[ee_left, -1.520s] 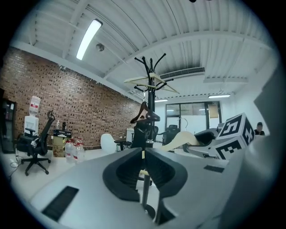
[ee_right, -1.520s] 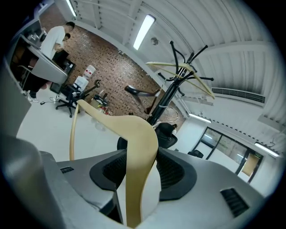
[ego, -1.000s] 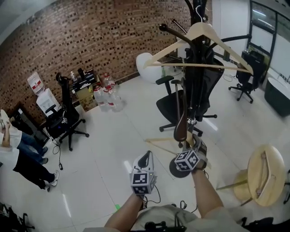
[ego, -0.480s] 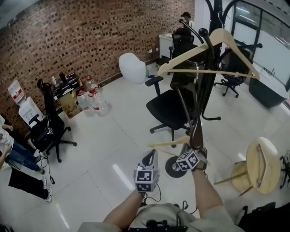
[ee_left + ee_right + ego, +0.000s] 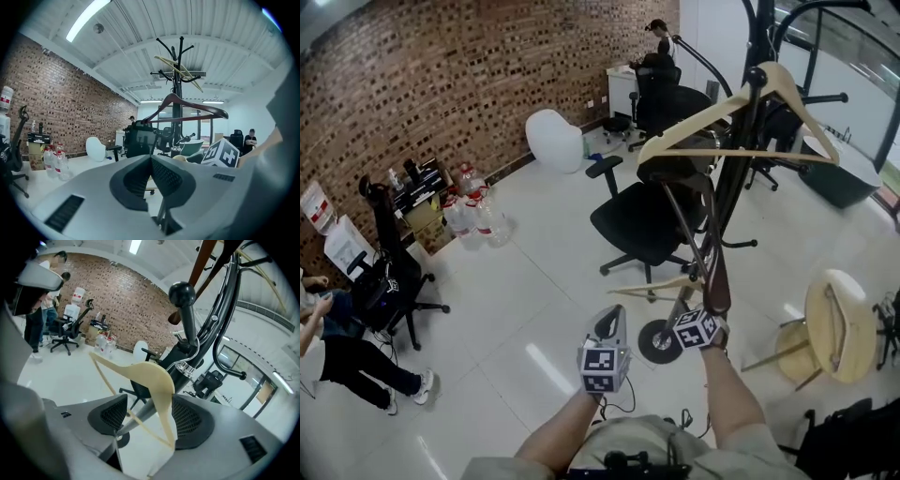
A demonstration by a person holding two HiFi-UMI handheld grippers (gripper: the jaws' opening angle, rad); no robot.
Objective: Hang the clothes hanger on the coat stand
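The black coat stand (image 5: pixel 741 187) rises at the right of the head view, its round base (image 5: pixel 661 342) on the floor. High on it hangs a light wooden hanger (image 5: pixel 787 89), with a dark brown hanger (image 5: pixel 717 272) lower down. My right gripper (image 5: pixel 692 302) reaches toward the pole. Its jaws have just been opening, and a pale wooden hanger (image 5: pixel 152 380) stands between them, against the right-hand pad with a gap on the other side. A knobbed peg (image 5: pixel 182 292) sticks out above it. My left gripper (image 5: pixel 609 323) is held to the left, shut and empty.
Black office chairs (image 5: pixel 637 220) stand behind the stand, with a white chair (image 5: pixel 553 141) further back. A round wooden stool (image 5: pixel 834 328) sits at the right. Water bottles (image 5: pixel 473 216) line the brick wall. People sit at the left edge (image 5: pixel 347 352).
The head view has swung, so the stand and its top hanger now sit further right in the frame. Both grippers keep about the same spots, the pale hanger still at the right one's tips.
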